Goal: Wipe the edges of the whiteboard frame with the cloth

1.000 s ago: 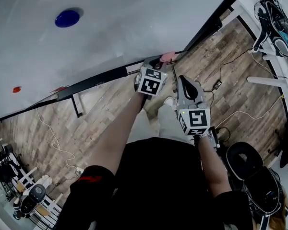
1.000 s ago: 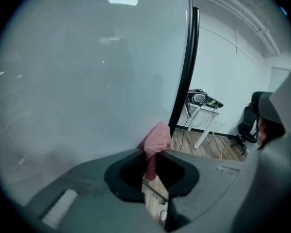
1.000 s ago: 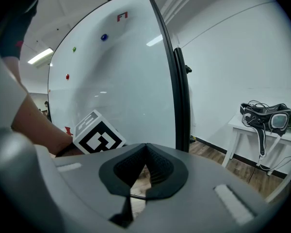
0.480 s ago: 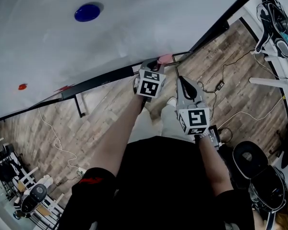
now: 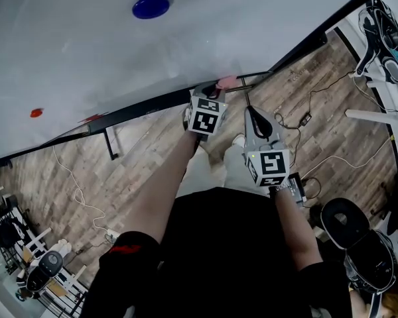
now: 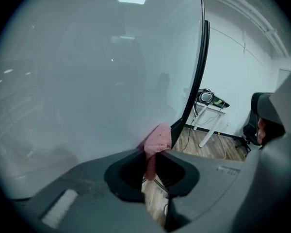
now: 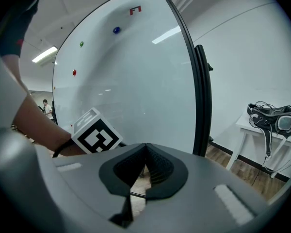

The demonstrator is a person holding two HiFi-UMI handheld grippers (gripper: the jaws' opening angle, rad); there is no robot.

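Observation:
A pink cloth (image 5: 227,81) (image 6: 156,142) is pinched in my left gripper (image 5: 215,90) (image 6: 153,161), which is shut on it. The cloth presses against the black bottom frame (image 5: 146,105) of the whiteboard (image 5: 119,52), close to the board's lower right corner (image 6: 182,125). My right gripper (image 5: 255,118) (image 7: 144,171) hangs just right of the left one, below the frame, shut with nothing between its jaws. The black right edge of the frame (image 7: 182,57) runs up the right gripper view.
A blue magnet (image 5: 150,6) and a red magnet (image 5: 36,112) stick on the board. Cables (image 5: 305,119) trail over the wooden floor. A white table with headsets (image 5: 385,52) stands at right, a black chair (image 5: 345,220) at lower right, and the board's stand leg (image 5: 109,144) at left.
The view has shifted so the board's magnets drift right. My left gripper with the cloth has slid a little left along the bottom frame. The right gripper has barely moved.

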